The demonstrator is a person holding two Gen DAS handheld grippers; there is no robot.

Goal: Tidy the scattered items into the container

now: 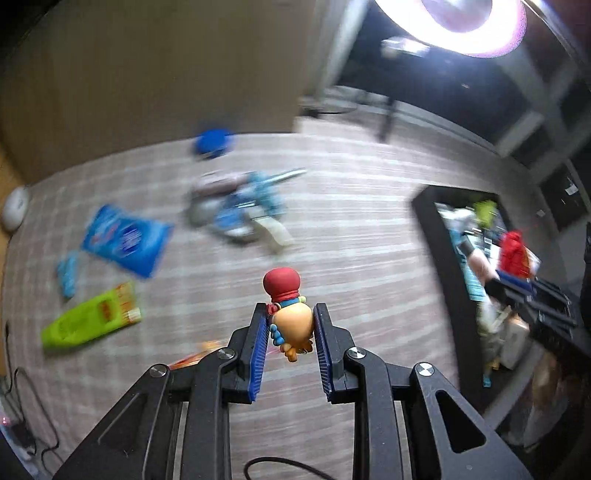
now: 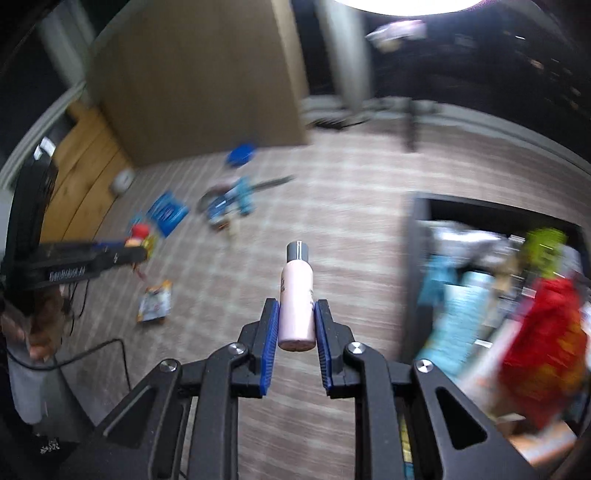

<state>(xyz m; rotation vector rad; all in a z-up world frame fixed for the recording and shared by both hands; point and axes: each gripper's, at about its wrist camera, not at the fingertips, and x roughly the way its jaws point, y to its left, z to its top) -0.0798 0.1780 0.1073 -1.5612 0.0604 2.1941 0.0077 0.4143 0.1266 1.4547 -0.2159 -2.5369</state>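
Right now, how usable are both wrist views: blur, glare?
Left wrist: floor clutter and container smeared by motion blur, toy figure in the jaws sharp, lamp blown out top right. Right wrist: same smear, pink bottle crisp, glare along the top edge, fisheye bending the floor.

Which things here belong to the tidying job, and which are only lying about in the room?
Belong to the job:
- toy figure, held in left tool
- pink bottle, held in right tool
- black container
- green packet, blue packet on the carpet

Lying about:
- black cable
- round white device
- lamp
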